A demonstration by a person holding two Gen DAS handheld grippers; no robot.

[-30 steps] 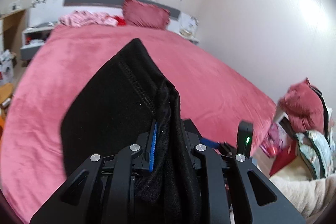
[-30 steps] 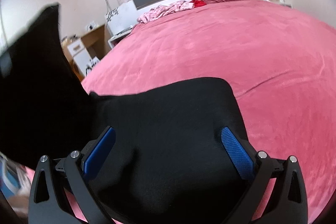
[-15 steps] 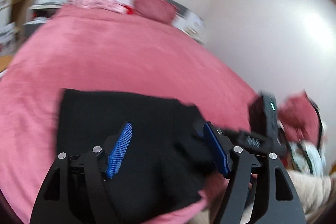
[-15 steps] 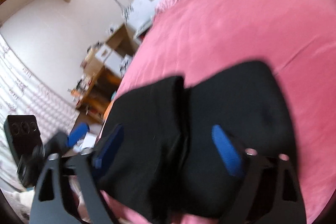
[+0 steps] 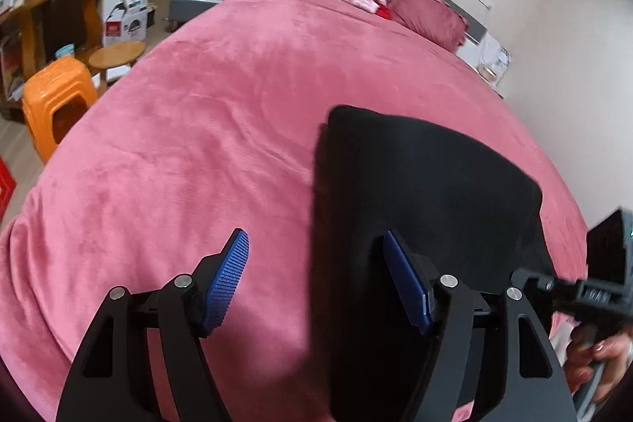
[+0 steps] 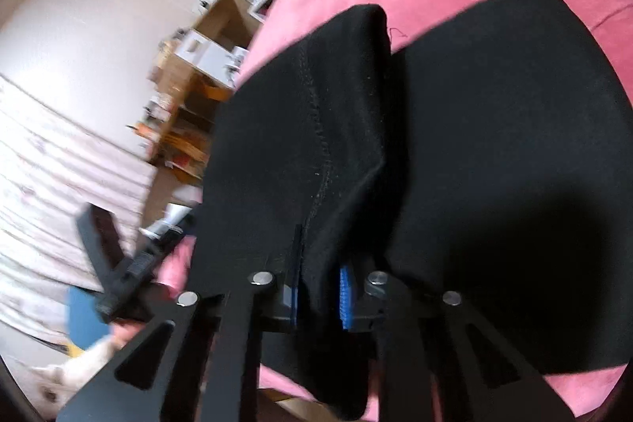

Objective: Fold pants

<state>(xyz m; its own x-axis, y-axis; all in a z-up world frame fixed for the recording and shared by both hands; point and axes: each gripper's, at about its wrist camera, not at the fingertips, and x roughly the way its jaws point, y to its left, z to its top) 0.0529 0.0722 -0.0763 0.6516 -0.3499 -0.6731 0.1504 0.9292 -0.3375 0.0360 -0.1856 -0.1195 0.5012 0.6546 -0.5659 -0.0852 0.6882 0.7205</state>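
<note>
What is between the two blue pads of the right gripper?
A fold of the black pants: in the right wrist view the right gripper has just closed on it, blue pads pressing the cloth.

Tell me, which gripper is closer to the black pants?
Right. The right gripper is pinched shut on a fold of the black pants. The left gripper hangs open above their edge, touching nothing.

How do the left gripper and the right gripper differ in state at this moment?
The left gripper is open, whereas the right gripper is shut on the black pants, its jaws having just closed. The left gripper's pads are bare; the right gripper's pinch a fold. Both have blue pads and hover over the pink bed.
</note>
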